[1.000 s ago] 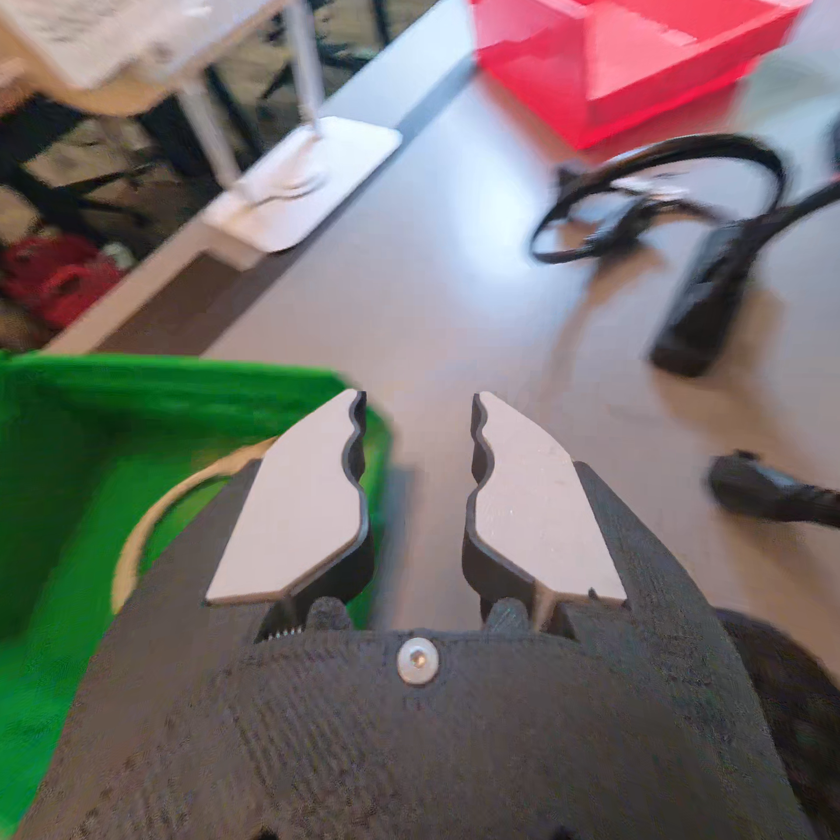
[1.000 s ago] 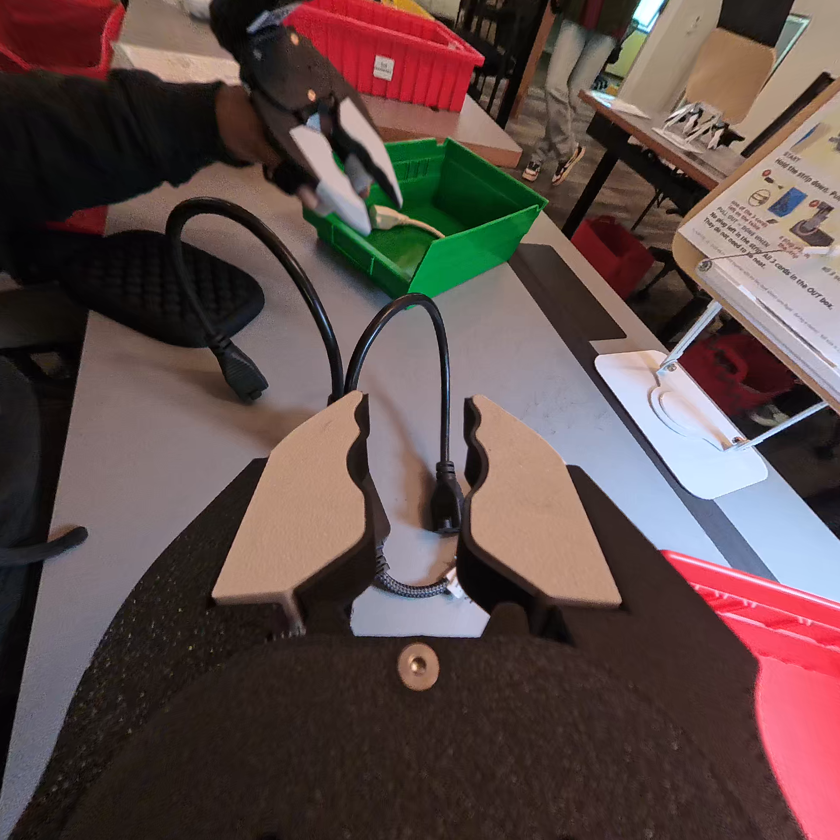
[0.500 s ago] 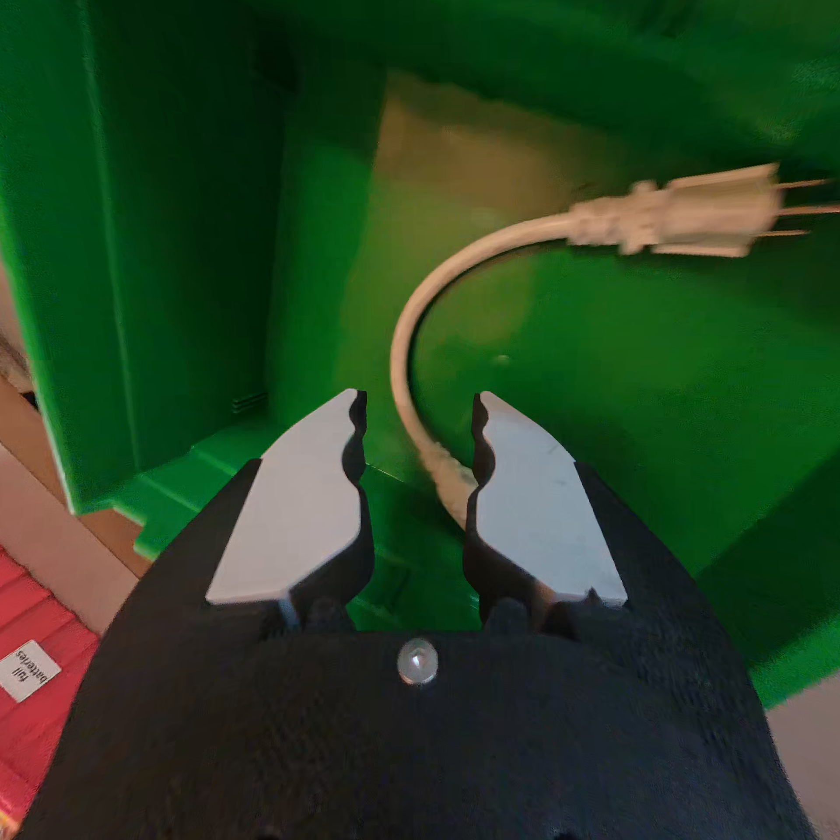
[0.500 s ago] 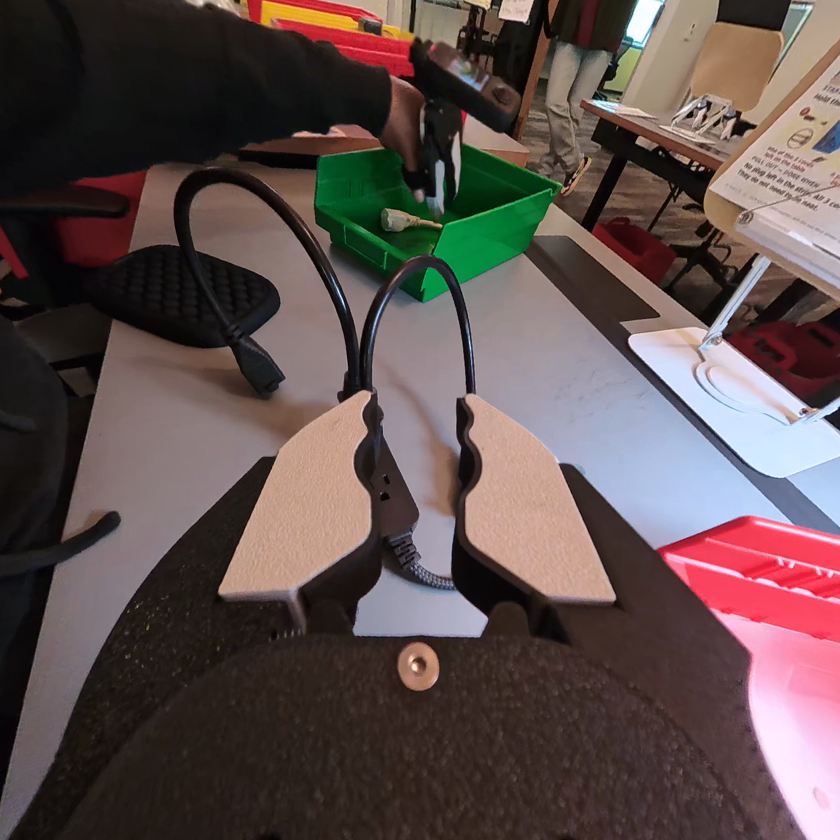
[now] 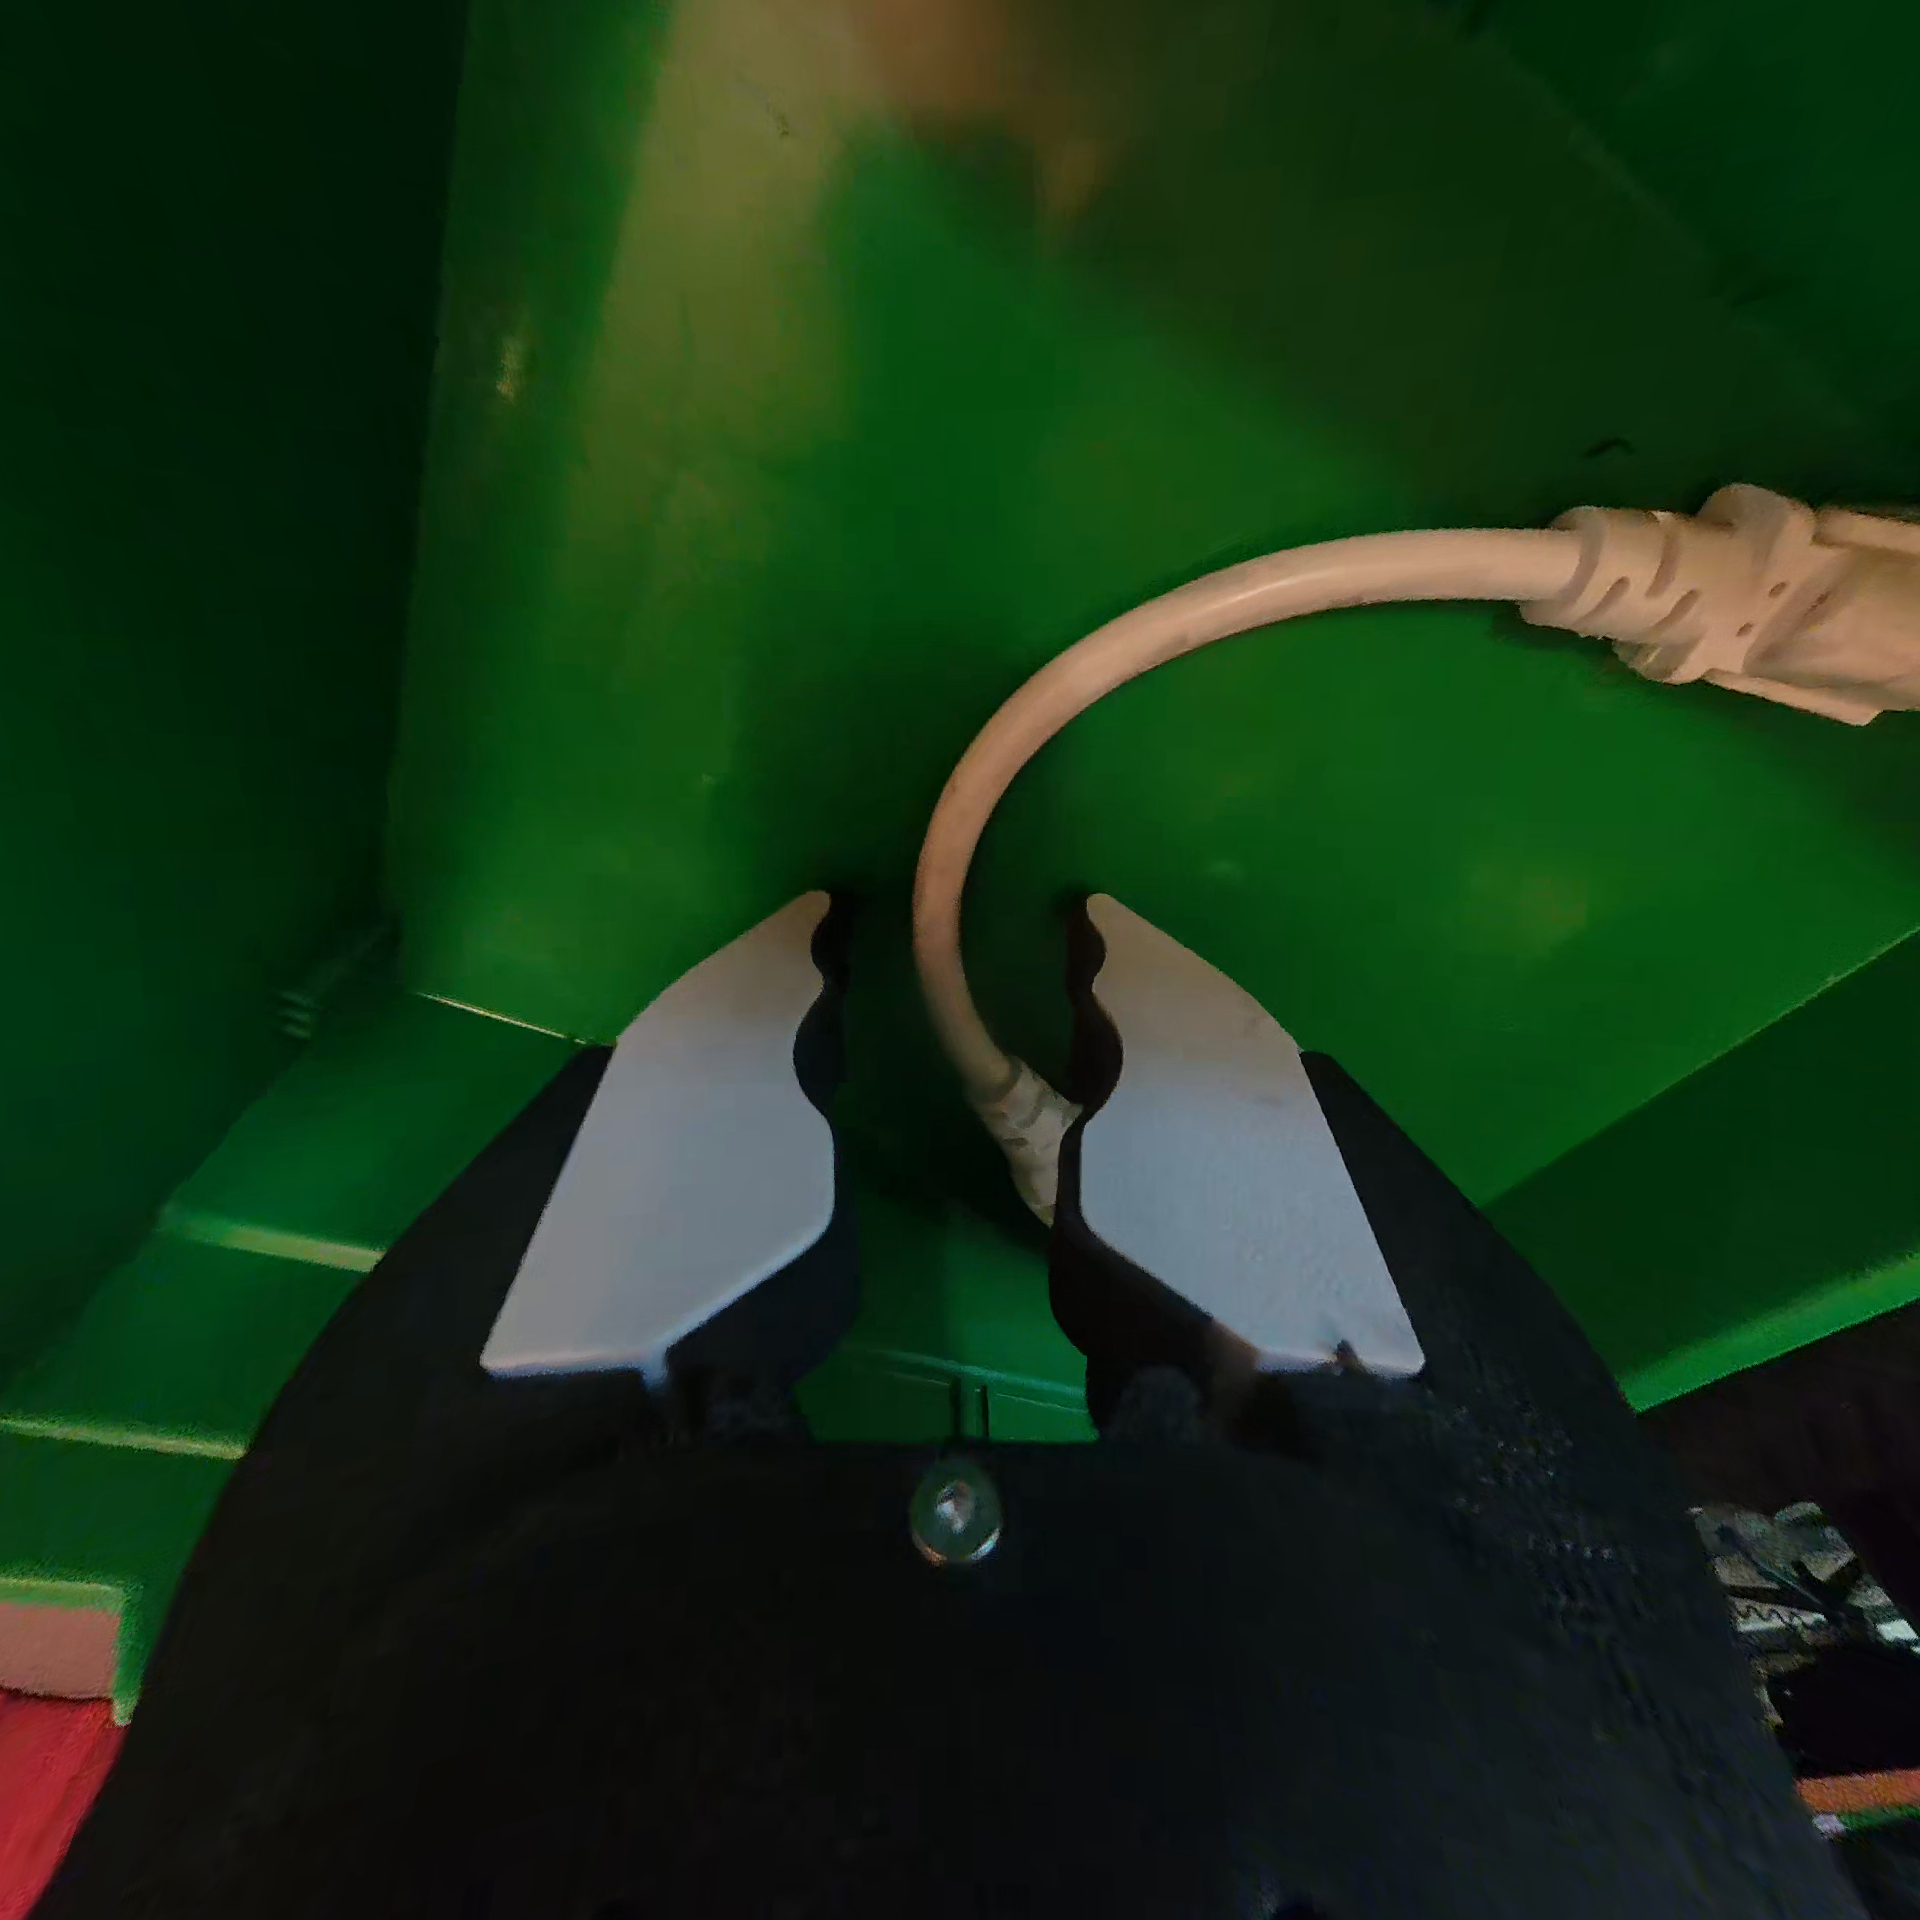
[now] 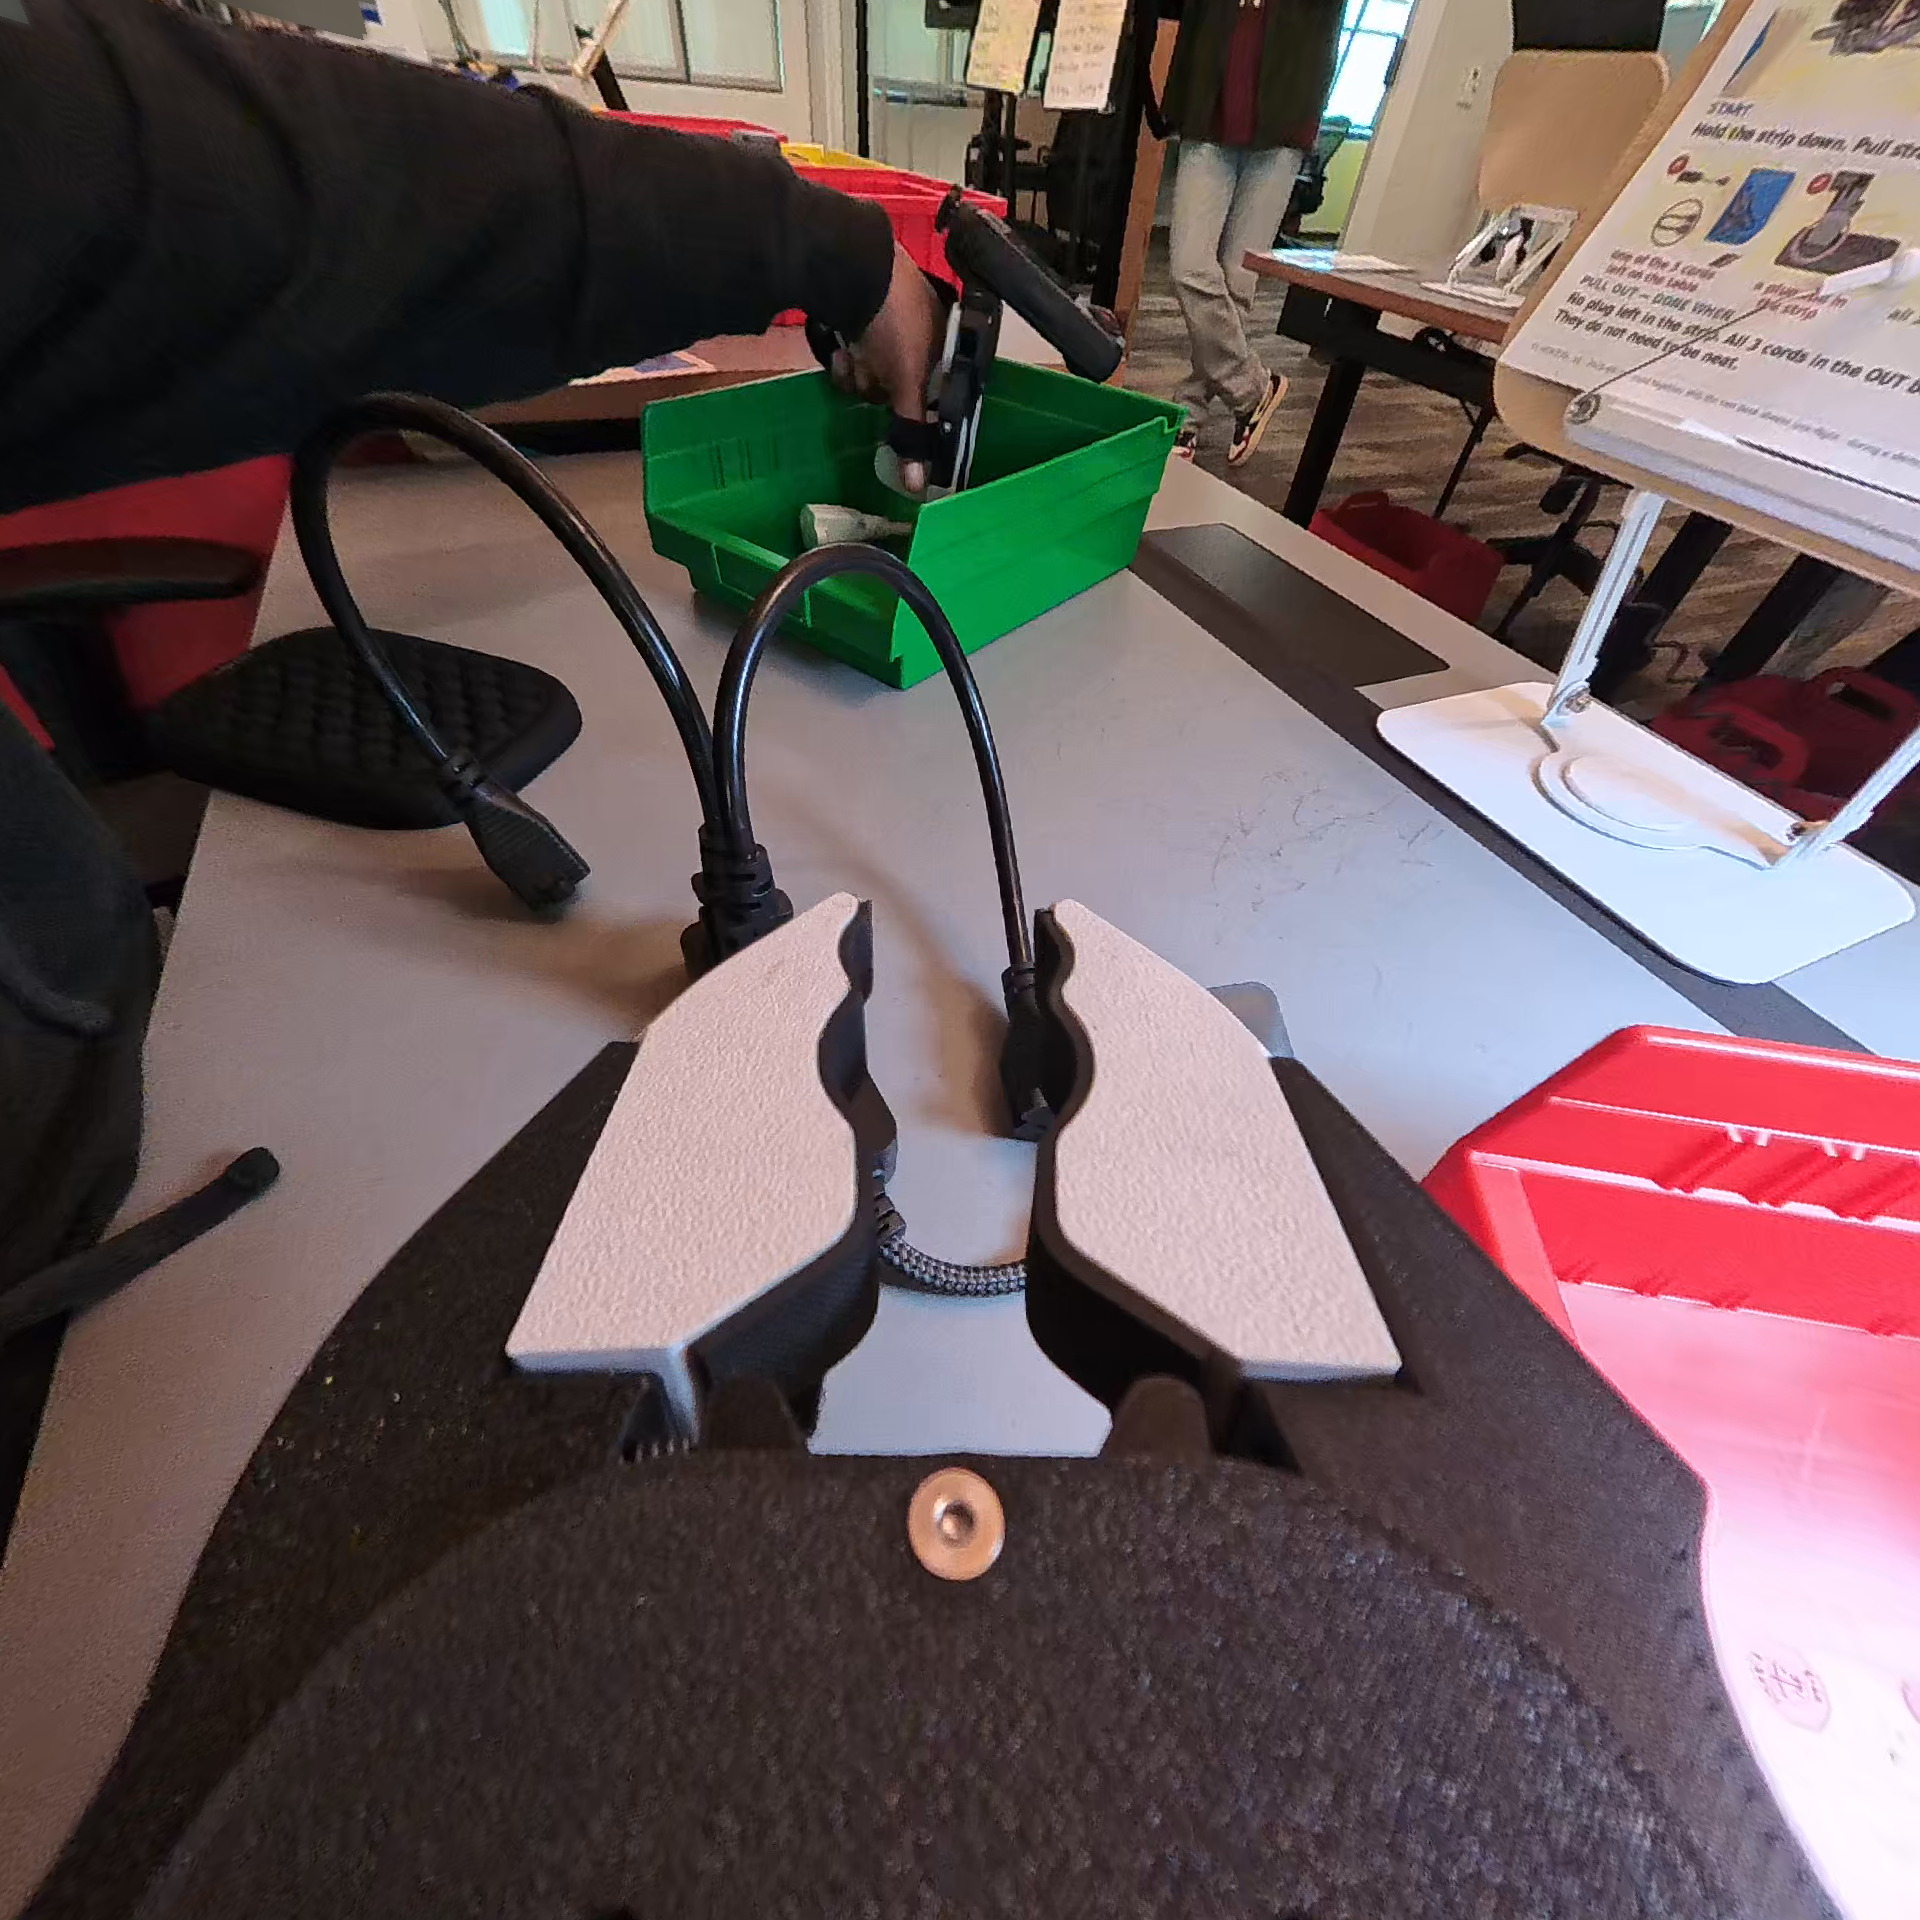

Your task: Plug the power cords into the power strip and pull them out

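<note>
A grey bench (image 6: 1195, 790) in a busy workroom carries a green bin (image 6: 1018, 561) and a red bin (image 6: 1704, 1174). The left gripper (image 5: 956, 935), fingers parted, straddles the white cord (image 5: 1039, 727) inside the green bin. The right gripper (image 6: 951, 935) gapes over two black cords (image 6: 727, 727); the power strip seems mostly hidden beneath.

White cord's plug (image 5: 1766, 613) cut off — prongs beyond right edge.

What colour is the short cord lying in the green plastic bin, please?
Off-white cord; clearest in the left wrist view.
</note>
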Tool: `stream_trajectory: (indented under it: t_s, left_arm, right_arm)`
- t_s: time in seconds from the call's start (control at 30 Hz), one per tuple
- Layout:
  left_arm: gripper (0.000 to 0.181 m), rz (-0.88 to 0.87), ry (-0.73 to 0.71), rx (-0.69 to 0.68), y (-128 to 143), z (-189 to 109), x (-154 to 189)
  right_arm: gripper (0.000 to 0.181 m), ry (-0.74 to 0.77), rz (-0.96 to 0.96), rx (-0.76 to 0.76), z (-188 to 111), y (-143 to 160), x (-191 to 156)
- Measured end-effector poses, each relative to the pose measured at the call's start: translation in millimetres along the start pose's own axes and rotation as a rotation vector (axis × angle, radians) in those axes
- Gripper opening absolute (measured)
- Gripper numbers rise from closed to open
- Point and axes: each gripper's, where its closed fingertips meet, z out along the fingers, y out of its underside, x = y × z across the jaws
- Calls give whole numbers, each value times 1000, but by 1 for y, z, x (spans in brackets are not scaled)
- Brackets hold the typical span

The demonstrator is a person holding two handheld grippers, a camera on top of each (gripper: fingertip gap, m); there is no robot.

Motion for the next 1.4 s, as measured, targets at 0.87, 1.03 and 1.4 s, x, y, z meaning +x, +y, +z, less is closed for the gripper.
stream_trajectory:
  t_s: [0.87, 1.03, 1.4]
  left_arm:
    - [9, 118, -329, 390, 0, -90, 2]
    - [8, 142, -453, 586, 9, -145, 6]
    - [8, 203, -492, 1064, 30, -250, 62]
  right_arm:
    - [25, -15, -26, 53, -5, -4, -11]
    - [25, -24, -34, 60, -2, -8, -12]
    - [24, -28, -88, 80, 6, -24, -15]
